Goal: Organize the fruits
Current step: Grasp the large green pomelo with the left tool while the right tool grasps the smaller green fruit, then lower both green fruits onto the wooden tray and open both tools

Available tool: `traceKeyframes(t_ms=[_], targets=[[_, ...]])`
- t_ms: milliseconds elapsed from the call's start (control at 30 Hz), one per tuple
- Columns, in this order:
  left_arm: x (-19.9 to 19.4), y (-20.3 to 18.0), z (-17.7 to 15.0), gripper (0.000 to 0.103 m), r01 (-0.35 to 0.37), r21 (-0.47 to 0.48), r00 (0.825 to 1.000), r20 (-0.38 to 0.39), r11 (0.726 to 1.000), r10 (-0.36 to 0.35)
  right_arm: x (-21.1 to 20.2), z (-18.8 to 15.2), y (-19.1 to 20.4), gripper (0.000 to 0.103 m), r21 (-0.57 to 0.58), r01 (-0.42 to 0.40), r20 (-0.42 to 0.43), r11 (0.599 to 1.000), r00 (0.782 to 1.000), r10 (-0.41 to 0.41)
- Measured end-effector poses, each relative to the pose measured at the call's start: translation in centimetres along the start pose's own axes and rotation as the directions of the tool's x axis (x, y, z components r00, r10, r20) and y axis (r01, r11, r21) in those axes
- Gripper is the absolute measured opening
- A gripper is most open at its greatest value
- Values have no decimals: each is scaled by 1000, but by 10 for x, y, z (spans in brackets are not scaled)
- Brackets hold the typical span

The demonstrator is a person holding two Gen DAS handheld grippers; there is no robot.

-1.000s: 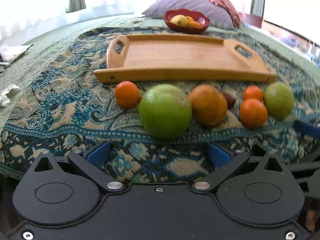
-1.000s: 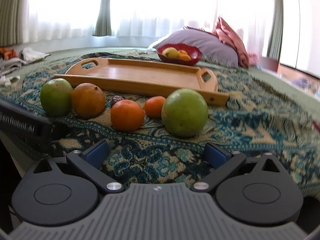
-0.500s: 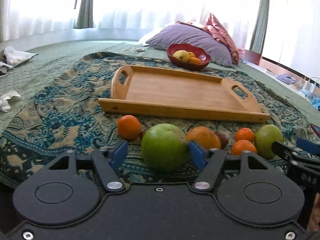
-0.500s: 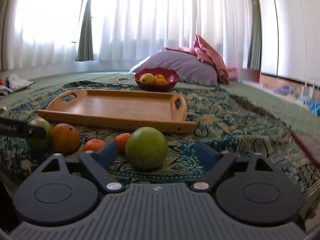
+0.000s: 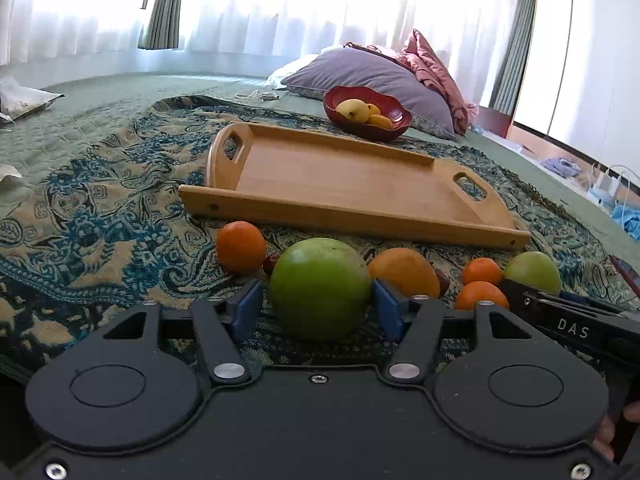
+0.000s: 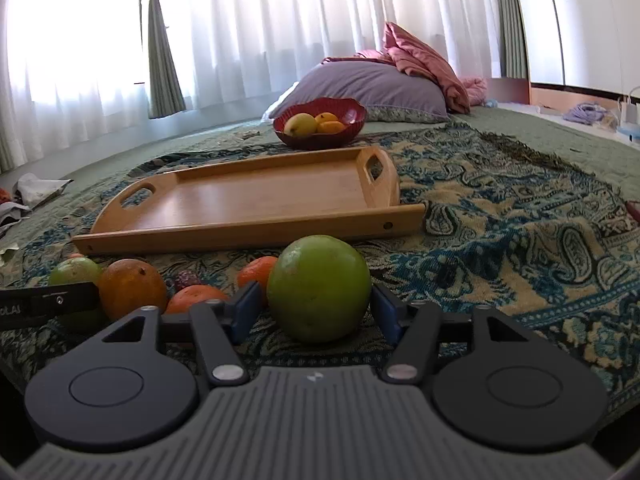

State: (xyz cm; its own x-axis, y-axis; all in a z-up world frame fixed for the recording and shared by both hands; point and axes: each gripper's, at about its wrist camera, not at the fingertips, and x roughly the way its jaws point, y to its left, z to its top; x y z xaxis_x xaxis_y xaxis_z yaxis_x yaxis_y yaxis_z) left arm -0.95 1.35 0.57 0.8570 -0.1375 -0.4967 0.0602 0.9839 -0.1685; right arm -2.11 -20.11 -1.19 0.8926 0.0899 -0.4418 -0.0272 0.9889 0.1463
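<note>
A row of fruit lies on the patterned cloth in front of an empty wooden tray (image 5: 344,178) (image 6: 256,200). My left gripper (image 5: 318,306) is open, its blue pads on either side of a large green fruit (image 5: 320,288), with a small gap at each pad. My right gripper (image 6: 316,306) is open around the other large green fruit (image 6: 318,292) in the same way. Between them lie a mango-like orange fruit (image 5: 404,272) (image 6: 132,288), small oranges (image 5: 482,270) (image 6: 256,272) and a dark small fruit (image 6: 186,280). One more orange (image 5: 240,246) lies at the left.
A red bowl (image 5: 366,118) (image 6: 320,122) with yellow fruit stands behind the tray. A purple pillow (image 6: 368,88) and pink cloth lie beyond it. Crumpled paper (image 6: 36,188) lies at the far left. Cables and clothes lie at the right edge (image 5: 600,188).
Both grippers have dropped low and moved forward, so each green fruit now sits between its blue pads. The jaws have narrowed from their wide opening. The fruit has not moved.
</note>
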Motion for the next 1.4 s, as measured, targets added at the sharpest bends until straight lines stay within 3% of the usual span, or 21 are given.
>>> traceKeyframes(t_ms=[200,367,467,600,900,1133,1400], targets=[[14,-3,-1,55,2,11,1000,-12,1000,-2,5,0,-3,60,37,-6,3,999,1000,6],[4,-14,4,55,-36,90,998,61,995,31,-3,3,-1,59,47,1,42,999,999,-3],[2,-17,22,55,-14,99,994,105,995,4,-7,14,2,58,17,11,88,1000,996,-12],[21,-19,54,55,1,96,993,115,995,-12,8,41,0,59,21,-11,89,1000,996,9],[94,-11,100,55,-27,73,999,21,997,26,76,84,-3,59,-4,6,5,1000,1000,-6],[132,-3,101,55,-47,67,997,-61,997,51,111,87,-1,59,-28,8,-66,1000,998,-9],[141,-5,95,55,-51,92,996,-68,994,57,125,86,5,59,-43,4,-91,999,996,-8]])
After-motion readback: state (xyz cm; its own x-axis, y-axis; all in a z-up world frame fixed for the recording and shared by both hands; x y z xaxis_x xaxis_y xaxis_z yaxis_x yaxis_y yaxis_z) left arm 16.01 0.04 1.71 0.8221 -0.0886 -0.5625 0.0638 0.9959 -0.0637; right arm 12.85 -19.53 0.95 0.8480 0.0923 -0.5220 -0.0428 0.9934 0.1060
